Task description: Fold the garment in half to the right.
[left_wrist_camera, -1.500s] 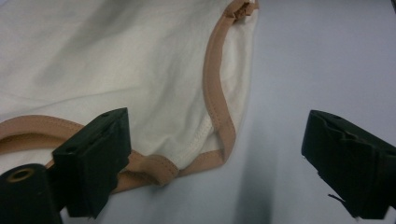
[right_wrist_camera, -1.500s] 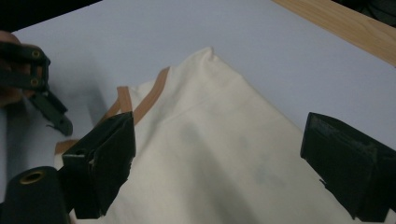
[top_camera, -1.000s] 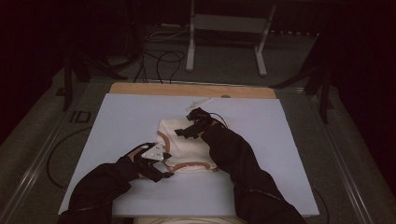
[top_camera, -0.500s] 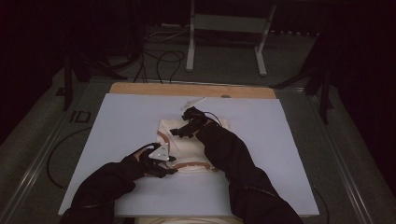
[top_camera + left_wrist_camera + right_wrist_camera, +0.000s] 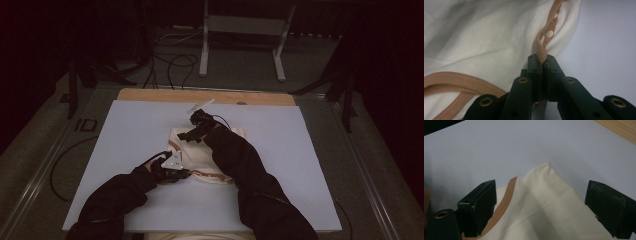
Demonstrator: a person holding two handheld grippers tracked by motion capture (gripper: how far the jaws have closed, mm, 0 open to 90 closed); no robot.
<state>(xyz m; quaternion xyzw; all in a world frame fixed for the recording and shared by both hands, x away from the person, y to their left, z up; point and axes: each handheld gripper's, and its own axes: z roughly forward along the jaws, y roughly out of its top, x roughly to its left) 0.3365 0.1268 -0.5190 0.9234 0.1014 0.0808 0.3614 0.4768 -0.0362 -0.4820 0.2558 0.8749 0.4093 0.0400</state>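
Tan trim (image 5: 541,48) sits pinched in the just-closed left tongs (image 5: 543,62); right tongs (image 5: 541,202) gape around cream cloth (image 5: 544,207).

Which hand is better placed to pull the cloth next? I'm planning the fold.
Left, probably: its tongs are shut on the tan trim of the cloth. The right tongs are open, merely straddling a corner.

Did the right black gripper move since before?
Yes. The right gripper slid left along the cream cloth, toward its far left corner; the wooden table edge stays put.
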